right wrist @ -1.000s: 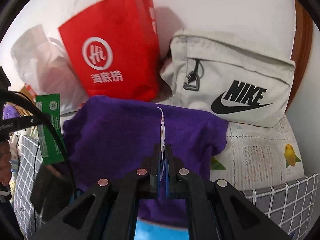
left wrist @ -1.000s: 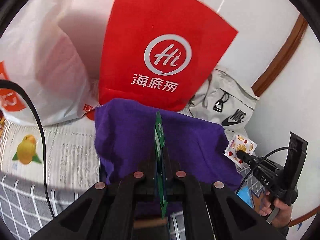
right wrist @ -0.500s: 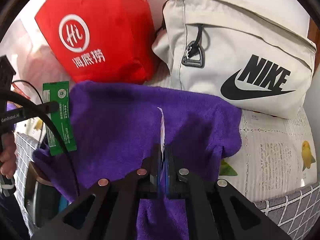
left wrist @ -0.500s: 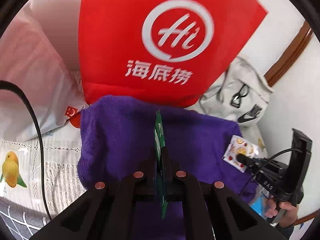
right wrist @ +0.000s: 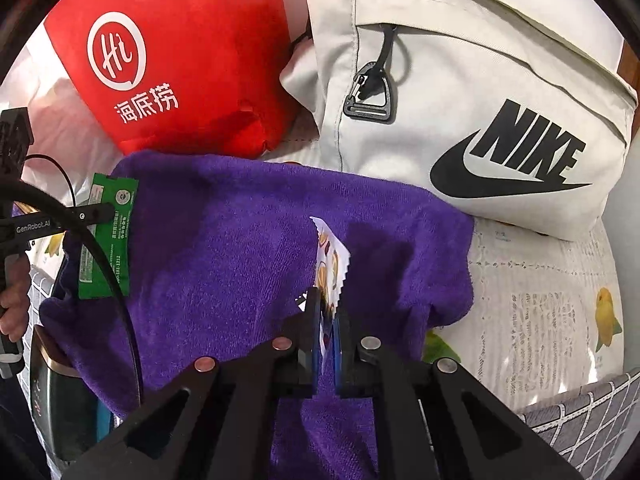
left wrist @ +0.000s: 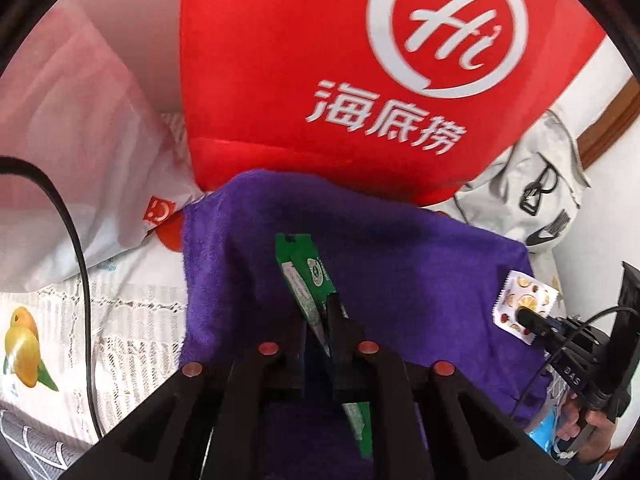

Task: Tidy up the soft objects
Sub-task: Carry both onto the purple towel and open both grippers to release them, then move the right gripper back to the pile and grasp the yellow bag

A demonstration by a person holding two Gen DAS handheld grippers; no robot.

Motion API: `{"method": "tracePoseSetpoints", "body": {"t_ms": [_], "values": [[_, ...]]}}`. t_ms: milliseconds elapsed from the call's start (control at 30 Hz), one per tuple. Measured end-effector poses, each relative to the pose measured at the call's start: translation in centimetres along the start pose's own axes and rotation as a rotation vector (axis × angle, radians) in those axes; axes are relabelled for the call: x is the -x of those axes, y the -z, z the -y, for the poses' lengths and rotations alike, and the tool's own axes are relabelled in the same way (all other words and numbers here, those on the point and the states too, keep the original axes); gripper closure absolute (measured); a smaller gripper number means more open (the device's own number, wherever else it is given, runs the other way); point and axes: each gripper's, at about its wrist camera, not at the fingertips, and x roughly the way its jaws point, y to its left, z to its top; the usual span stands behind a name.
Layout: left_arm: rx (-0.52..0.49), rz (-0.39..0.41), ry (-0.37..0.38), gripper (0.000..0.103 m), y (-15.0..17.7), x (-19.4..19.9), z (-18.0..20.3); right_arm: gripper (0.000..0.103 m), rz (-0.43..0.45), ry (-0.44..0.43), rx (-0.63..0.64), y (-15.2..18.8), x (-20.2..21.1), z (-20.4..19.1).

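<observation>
A purple towel (left wrist: 420, 256) (right wrist: 224, 264) lies spread in front of the bags. My left gripper (left wrist: 322, 312) points down at it. Its jaws are opening, with a green packet (left wrist: 304, 276) (right wrist: 108, 240) leaning loose and tilted between them. My right gripper (right wrist: 326, 308) is over the towel's right part. Its jaws are also opening, and a white fruit-print packet (right wrist: 330, 260) (left wrist: 524, 308) leans to the right in the narrow gap. I cannot tell if the towel's edge is caught in either gripper. A hand holds each gripper's handle.
A red paper bag (left wrist: 360, 80) (right wrist: 188, 60) and a pale grey Nike bag (right wrist: 480, 100) stand just behind the towel, and a white plastic bag (left wrist: 80, 140) sits to the left. A fruit-print tablecloth (right wrist: 540, 300) lies underneath. A dark pot (right wrist: 52, 400) sits under the towel's left edge.
Both grippers moved down and closer to the bags with the towel. Both packets, edge-on before, now lean sideways as the jaws part a little.
</observation>
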Motion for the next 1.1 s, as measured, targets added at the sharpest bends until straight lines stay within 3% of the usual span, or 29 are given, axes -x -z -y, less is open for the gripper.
{"method": "tracePoseSetpoints", "body": {"t_ms": [67, 167, 233, 300, 367, 433, 500, 800, 900, 1100], "values": [[0.005, -0.011, -0.017, 0.09, 0.0, -0.2, -0.1, 0.093, -0.004, 0.005, 0.003, -0.3, -0.5, -0.1], [0.0, -0.042, -0.067, 0.074, 0.3, -0.6, 0.1, 0.081, -0.01, 0.018, -0.001, -0.3, -0.5, 0.1], [-0.013, -0.057, -0.116, 0.065, 0.5, -0.8, 0.7, 0.062, -0.027, 0.015, 0.001, -0.1, -0.6, 0.2], [-0.024, -0.064, -0.129, 0.06, 0.9, -0.7, 1.3, 0.053, -0.042, 0.029, 0.009, 0.1, -0.4, 0.0], [-0.027, -0.07, -0.145, 0.056, 1.1, -0.4, 1.8, 0.052, -0.04, 0.028, 0.016, 0.3, 0.2, -0.3], [-0.035, -0.074, -0.191, 0.043, 1.4, 0.2, 2.4, 0.044, -0.045, 0.057, 0.028, 0.8, 0.8, -0.5], [-0.041, -0.069, -0.194, 0.037, 1.9, 1.0, 2.8, 0.042, -0.047, 0.094, 0.043, 1.1, 1.2, -0.8], [-0.054, -0.075, -0.237, 0.035, 4.2, 5.7, 3.8, 0.037, -0.027, 0.087, 0.064, 2.9, 5.0, -2.5], [-0.064, -0.075, -0.221, 0.035, 5.5, 7.8, 3.9, 0.036, -0.005, 0.082, 0.067, 3.8, 6.6, -3.1], [-0.072, 0.077, -0.14, 0.035, 9.7, 14.1, 4.2, 0.036, 0.068, 0.044, 0.047, 6.3, 11.1, -4.4]]}}
